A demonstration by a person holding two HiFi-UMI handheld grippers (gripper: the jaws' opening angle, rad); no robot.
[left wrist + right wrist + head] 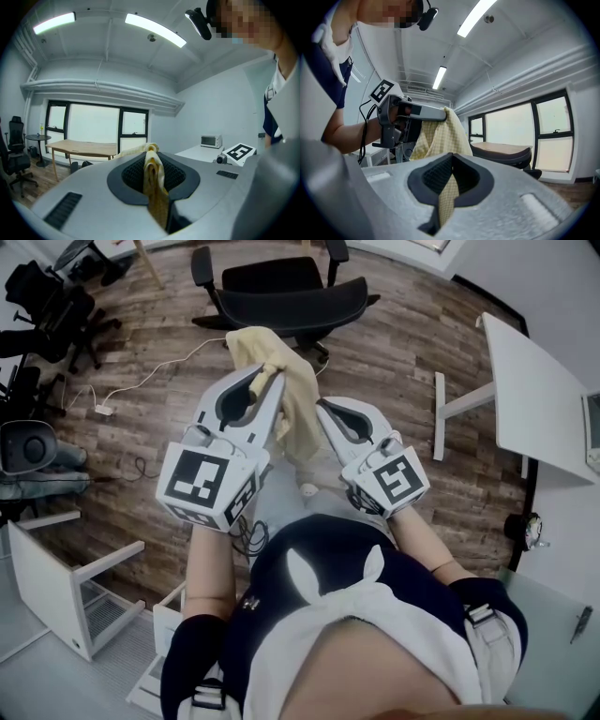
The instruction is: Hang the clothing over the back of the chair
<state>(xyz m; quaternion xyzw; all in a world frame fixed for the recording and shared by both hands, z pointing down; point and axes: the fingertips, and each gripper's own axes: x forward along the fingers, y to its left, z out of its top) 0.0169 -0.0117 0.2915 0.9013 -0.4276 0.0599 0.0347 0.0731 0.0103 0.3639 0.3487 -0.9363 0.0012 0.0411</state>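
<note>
- You've got the clothing (298, 404), pale yellow with a fine check, pinched in both grippers: a bunched fold in your left gripper (272, 374), a flat edge in your right gripper (322, 409).
- It spans between the two tips and hangs loosely, crumpled, just beyond them.
- The chair (292, 294), black with armrests, stands upright ahead of both grippers, apart from the clothing, its curved back on your side.

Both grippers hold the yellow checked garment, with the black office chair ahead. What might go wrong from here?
1. The pale yellow checked garment hangs bunched between the left gripper and the right gripper, which are close together; it may land heaped, not draped.
2. The black office chair might swivel or roll if nudged.
</note>
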